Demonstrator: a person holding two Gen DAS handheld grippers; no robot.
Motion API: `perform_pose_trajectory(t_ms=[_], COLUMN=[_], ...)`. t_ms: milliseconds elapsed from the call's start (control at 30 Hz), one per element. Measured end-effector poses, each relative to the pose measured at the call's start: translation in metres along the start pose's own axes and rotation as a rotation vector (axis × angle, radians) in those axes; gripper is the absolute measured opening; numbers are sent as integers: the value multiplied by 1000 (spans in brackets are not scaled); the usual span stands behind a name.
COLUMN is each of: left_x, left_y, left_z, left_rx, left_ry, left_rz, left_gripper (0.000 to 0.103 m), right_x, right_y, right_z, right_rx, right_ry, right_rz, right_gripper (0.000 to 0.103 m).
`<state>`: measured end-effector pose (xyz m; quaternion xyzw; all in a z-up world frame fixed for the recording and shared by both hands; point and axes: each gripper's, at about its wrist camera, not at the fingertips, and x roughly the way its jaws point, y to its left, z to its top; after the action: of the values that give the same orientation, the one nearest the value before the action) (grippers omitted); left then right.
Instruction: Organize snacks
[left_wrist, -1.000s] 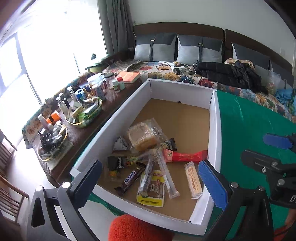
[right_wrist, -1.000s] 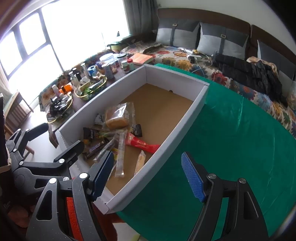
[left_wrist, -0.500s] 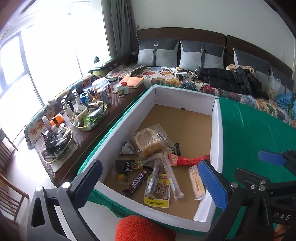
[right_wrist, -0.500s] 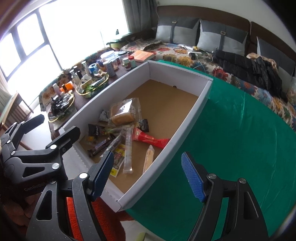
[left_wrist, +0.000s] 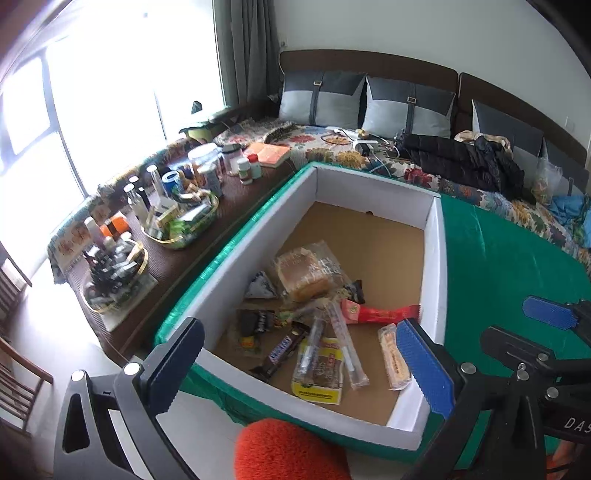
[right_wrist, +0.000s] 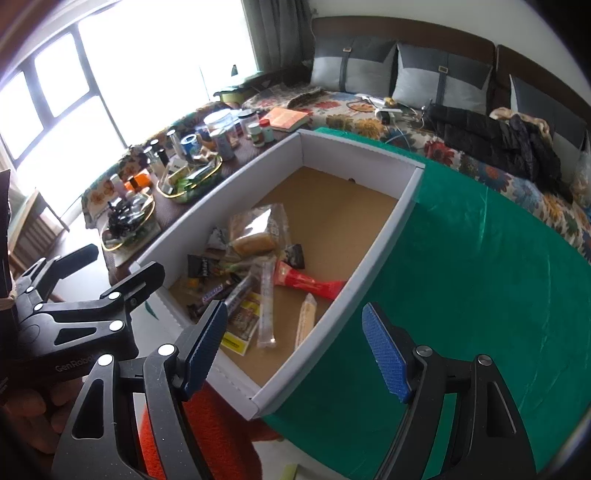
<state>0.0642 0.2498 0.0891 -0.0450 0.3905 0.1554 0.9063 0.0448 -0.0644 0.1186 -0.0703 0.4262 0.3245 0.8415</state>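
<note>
Bedroom, green cloth (left_wrist: 498, 266) under white cardboard box (left_wrist: 433, 258). Snacks (left_wrist: 314, 325) piled inside box, ahead of the left gripper (left_wrist: 295, 365), whose fingers are apart, empty. Right gripper (right_wrist: 295, 347) fingers apart, empty, box wall between them.

left gripper (left_wrist: 303, 365) pulled back and up from the box (left_wrist: 436, 258), wider view

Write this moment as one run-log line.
left gripper: open, empty | right gripper: open, empty | snacks: piled in box | cloth: bare
</note>
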Motion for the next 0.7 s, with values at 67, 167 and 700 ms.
perform_pose_trajectory(t_ms=[67,167,700], left_x=[-3,-6,-17], left_y=[3,9,21], left_z=[2,2,7], left_rx=[-2,-19,-26], left_ry=[6,30,-16], left_rz=[5,-9,-4], left_gripper=[103,103,103], right_x=[-2,-7,-14], right_y=[3,9,32], right_z=[2,2,11], right_rx=[1,-6,-48], right_ry=[5,2,-28], right_rz=[11,15,-51], right_gripper=[79,79,79])
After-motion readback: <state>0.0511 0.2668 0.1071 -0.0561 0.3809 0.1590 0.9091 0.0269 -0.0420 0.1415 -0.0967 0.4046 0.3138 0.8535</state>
